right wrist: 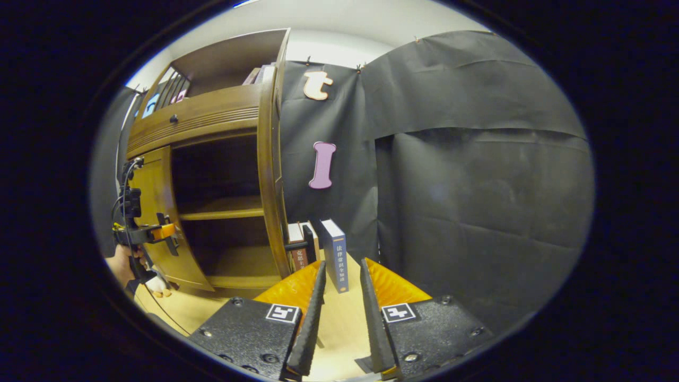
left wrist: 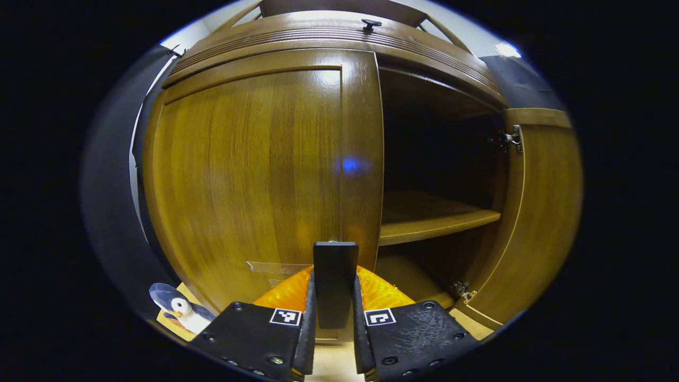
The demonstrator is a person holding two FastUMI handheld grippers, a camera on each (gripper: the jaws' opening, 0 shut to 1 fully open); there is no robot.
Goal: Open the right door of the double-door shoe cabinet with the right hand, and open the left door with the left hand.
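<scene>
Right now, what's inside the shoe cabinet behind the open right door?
Inside the shoe cabinet, past the right door, a bare wooden shelf and a bare floor panel show. The upper back is too dark to tell, and the left door covers its half.

Upright books [right wrist: 334,254] beside cabinet; penguin toy [left wrist: 180,310] on floor.
</scene>
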